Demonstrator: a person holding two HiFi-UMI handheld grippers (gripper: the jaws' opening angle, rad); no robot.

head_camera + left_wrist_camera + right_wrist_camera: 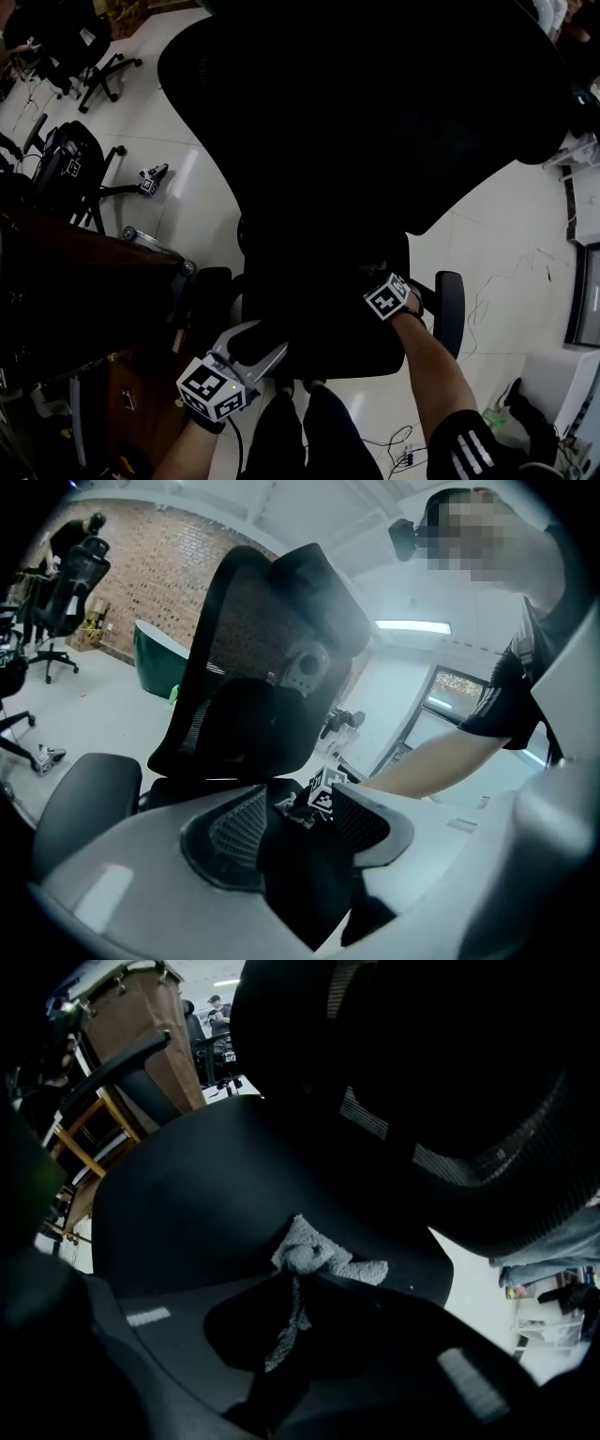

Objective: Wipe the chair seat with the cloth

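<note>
White floor (187,187), black backrest (375,112) hiding seat (187,1204), right gripper (298,1286) clamping cloth (311,1254)

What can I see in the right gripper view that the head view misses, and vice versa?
Only the right gripper view shows the crumpled grey cloth, pinched between the fingers of the right gripper and resting on the black chair seat. Only the head view shows the left gripper by the seat's front edge, and the person's bare forearm. Both show the seat and the chair's black mesh backrest.
</note>
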